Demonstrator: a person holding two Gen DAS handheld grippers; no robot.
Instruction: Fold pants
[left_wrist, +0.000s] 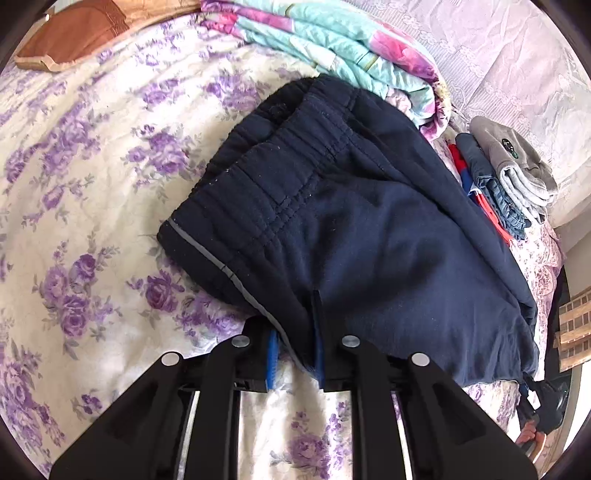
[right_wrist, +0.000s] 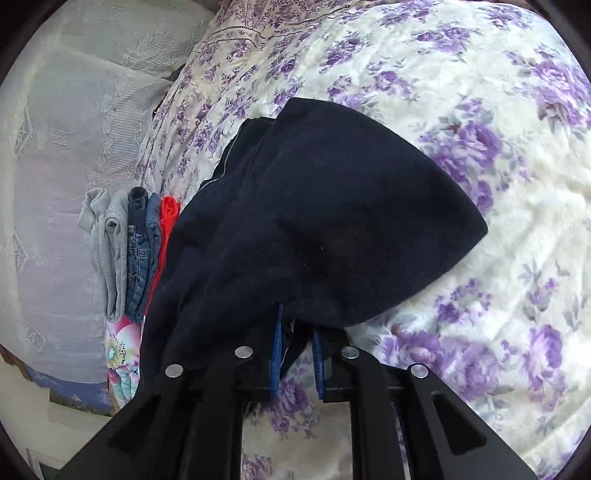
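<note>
Both claws are pinching the navy sweatpants (left_wrist: 369, 221), which are lying bunched on the purple-flowered bedspread (left_wrist: 92, 184).

The left gripper (left_wrist: 295, 354) is clamping the cloth just below the grey-piped side seam; its blue pads are showing close together, with fabric running down between them. From this claw the pants are stretching straight ahead, the elastic waistband (left_wrist: 280, 162) lying at the far end and slanting from ahead-left up toward ahead-right. So the long axis is running away from the claw toward the waistband.

The right gripper (right_wrist: 297, 347) is also closing on a fold of the same sweatpants (right_wrist: 332, 221), dark cloth hanging between its blue pads. Ahead of it the garment is forming a rounded hump, with a smooth folded edge out to the front-right.

This looks like the middle of a fold, the held end being carried over toward the waistband. The next move seems to call for both claws travelling forward together, keeping the edge taut and level, then laying it flush with the waistband before letting go.

To the left of the right claw, a stack of folded clothes (right_wrist: 125, 251) is sitting well apart from the pants.
</note>
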